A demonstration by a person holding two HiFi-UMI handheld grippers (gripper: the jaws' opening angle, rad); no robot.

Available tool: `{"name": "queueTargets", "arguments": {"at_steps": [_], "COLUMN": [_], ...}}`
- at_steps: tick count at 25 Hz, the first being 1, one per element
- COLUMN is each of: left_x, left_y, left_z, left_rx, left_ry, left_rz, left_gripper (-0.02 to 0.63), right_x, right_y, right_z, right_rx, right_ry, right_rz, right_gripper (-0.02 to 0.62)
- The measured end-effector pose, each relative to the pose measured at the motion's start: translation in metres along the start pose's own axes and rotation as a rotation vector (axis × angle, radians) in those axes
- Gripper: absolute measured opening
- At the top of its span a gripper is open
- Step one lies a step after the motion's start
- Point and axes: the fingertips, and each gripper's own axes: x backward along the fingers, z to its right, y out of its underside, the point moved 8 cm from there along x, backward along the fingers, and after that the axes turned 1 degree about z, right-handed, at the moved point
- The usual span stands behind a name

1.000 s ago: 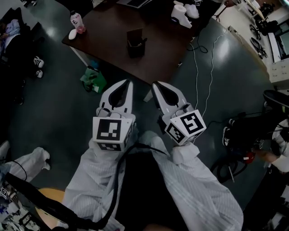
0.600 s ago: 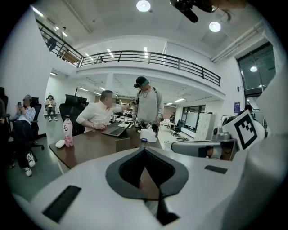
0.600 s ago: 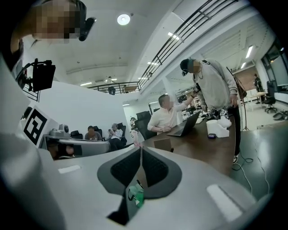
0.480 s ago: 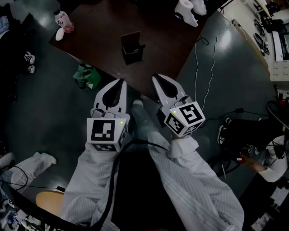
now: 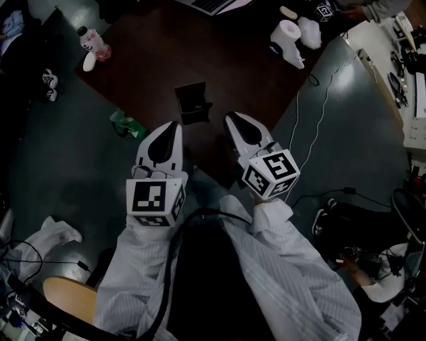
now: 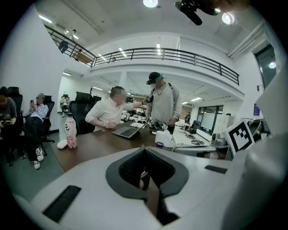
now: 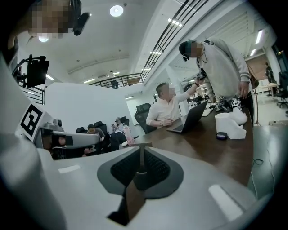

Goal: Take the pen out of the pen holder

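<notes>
The black square pen holder [image 5: 193, 103] stands near the front edge of the dark brown table [image 5: 166, 53]. A dark pen seems to stick out at its right side, too dim to make out. My left gripper [image 5: 174, 126] is shut and empty, its tip just below and left of the holder. Just right of the holder, my right gripper [image 5: 233, 120] is shut and empty too. In the left gripper view the jaws [image 6: 144, 150] meet in front of the table. The right gripper view shows the right gripper [image 7: 140, 148] with its jaws together as well.
A pink bottle [image 5: 93, 41] and a white tissue roll [image 5: 287, 33] stand on the table, with a laptop [image 5: 210, 5] at its far edge. A green bag [image 5: 126, 124] and cables [image 5: 313, 113] lie on the floor. Two people [image 6: 135, 108] are at the table's far side.
Both grippers have come forward and lower toward the table. Their tips now flank the pen holder's near side; a second ago they hung over the floor short of the table.
</notes>
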Motion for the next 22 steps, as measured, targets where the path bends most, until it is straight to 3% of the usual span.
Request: {"name": "queueTargets", "arguments": {"at_steps": [8, 18, 22], "left_x": [-0.026, -0.034, -0.036], "left_y": [0.003, 0.021, 0.024], "left_z": [-0.013, -0.031, -0.033], "left_rx": [0.028, 0.06, 0.069], "left_ry": [0.002, 0.002, -0.002], "left_rz": [-0.042, -0.088, -0.1], "left_gripper": [0.005, 0.005, 0.005], "right_x": [-0.036, -0.074, -0.086], "right_y": [0.016, 0.041, 0.048], "right_z": [0.012, 0.02, 0.021], "right_rx": [-0.02, -0.051, -0.041], "right_ry": [-0.027, -0.019, -0.016], "right_rz": [-0.088, -0.158, -0.184], "right_gripper": [0.018, 0.107, 0.114]}}
